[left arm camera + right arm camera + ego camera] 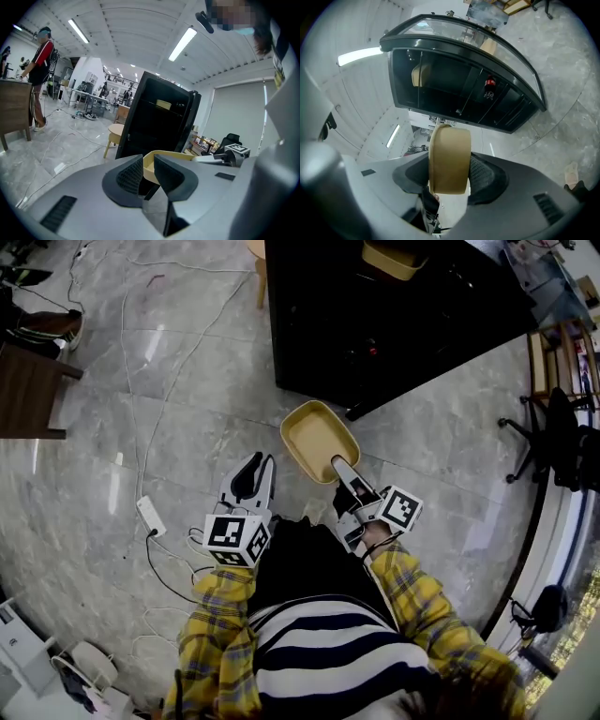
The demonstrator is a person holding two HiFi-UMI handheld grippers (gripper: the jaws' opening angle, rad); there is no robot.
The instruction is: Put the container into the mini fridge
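The right gripper (339,468) has its fingers closed on the near rim of the yellow container (319,432), held above the floor just before the open black mini fridge (375,315). The fridge's dark inside is hard to read, and its top is cut off in the head view. The left gripper (251,474) hangs beside it, fingers slightly apart and empty.

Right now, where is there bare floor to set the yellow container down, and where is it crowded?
Bare floor lies between the fridge, the container and the office chair. Left of the person, cables and a power strip crowd it.
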